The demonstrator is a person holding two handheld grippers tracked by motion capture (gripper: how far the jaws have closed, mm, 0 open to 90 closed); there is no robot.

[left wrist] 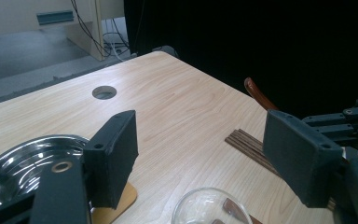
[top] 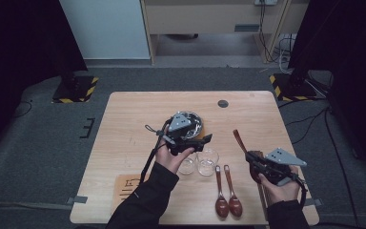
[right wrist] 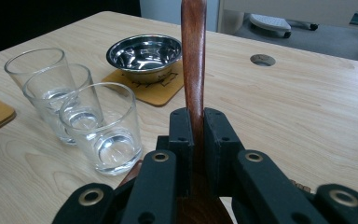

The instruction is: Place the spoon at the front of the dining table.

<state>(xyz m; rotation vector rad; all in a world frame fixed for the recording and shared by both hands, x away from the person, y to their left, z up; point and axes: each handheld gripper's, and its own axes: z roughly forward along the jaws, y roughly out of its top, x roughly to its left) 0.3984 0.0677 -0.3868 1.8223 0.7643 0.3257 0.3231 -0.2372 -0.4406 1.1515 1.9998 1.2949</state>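
Observation:
My right gripper point(top: 253, 158) is shut on a dark wooden spoon point(right wrist: 193, 56), whose handle rises between the jaws point(right wrist: 194, 128) and points away toward the table's far side point(top: 238, 139). My left gripper point(top: 203, 141) hovers above the table between a steel bowl point(top: 194, 122) and the clear glasses point(top: 208, 162), jaws open with nothing between them point(left wrist: 205, 154). In the left gripper view the bowl point(left wrist: 23, 163) lies at lower left and one glass rim point(left wrist: 209, 207) at the bottom. The right gripper view has three glasses point(right wrist: 102, 121) left of the spoon.
The bowl stands on a wooden coaster point(right wrist: 161, 91). Two more wooden spoons point(top: 227, 193) lie side by side near the front edge. Another coaster point(top: 126, 187) sits at front left. Dark wooden sticks point(left wrist: 248, 145) lie near the right gripper. A cable hole point(top: 223, 103) marks the far side.

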